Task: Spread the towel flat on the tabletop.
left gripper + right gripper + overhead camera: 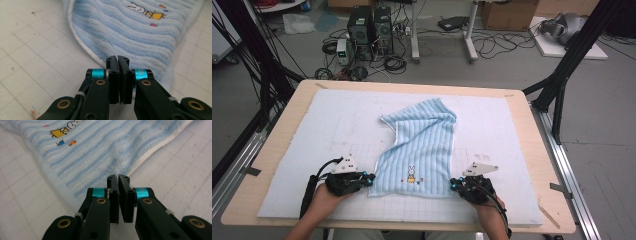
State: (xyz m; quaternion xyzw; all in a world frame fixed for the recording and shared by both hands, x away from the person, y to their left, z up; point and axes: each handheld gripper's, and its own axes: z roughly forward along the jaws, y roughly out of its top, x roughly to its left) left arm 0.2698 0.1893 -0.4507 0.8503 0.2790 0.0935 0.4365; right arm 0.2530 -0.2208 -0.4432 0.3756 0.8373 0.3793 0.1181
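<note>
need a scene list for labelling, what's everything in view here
towel: 1, light blue striped with white edging and a small rabbit picture, on the mat mid-table, far end folded over
mat: 1, white with a faint grid, covers most of the table
table: 1, light wood, rounded corners
computer towers: 2, black, on the floor beyond the table
cables: many, black, on the floor by the towers
cardboard box: 1, brown, on the floor at the back
frame poles: black, left and right of the table
left gripper: 1, black with teal bands, at the towel's near left corner, jaws shut
right gripper: 1, black with teal bands, at the near right corner, jaws shut
hands: 2, at the near edge, one on each gripper
</note>
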